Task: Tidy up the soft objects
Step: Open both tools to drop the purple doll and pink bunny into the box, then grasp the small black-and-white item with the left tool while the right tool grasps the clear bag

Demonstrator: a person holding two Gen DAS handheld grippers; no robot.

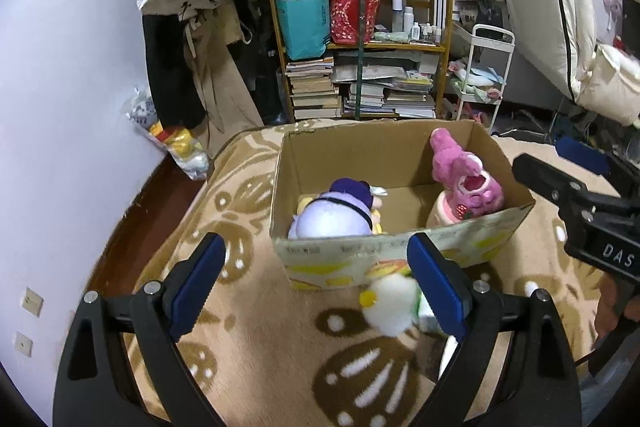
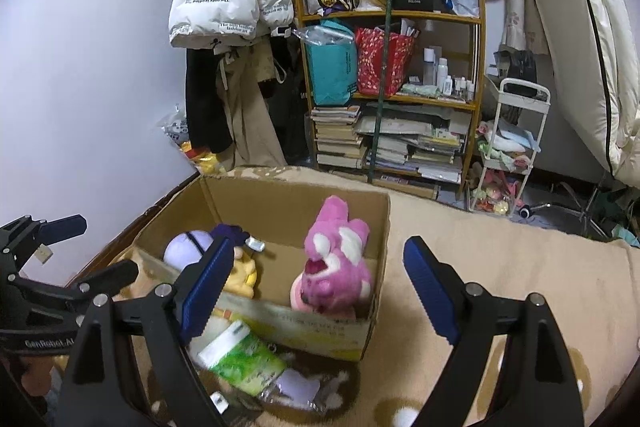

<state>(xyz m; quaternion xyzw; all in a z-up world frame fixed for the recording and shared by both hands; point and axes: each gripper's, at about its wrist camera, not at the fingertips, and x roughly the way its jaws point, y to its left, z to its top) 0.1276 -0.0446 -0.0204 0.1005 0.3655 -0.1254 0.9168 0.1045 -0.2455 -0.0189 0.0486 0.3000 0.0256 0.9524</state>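
Ahead of both tongs we see cardboard box point(image 1: 400, 255) holding pink plush point(image 2: 336, 267), purple plush point(image 1: 336, 215); left gripper point(image 1: 316, 283) and right gripper point(image 2: 316, 287) gape, gripping nothing.

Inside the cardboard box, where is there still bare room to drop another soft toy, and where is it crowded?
Bare floor shows in the cardboard box between the purple-and-white plush on its left and the pink plush in its right corner, running to the back wall. Outside, below the box's front wall, it is crowded: a white plush and a green tissue pack lie there.
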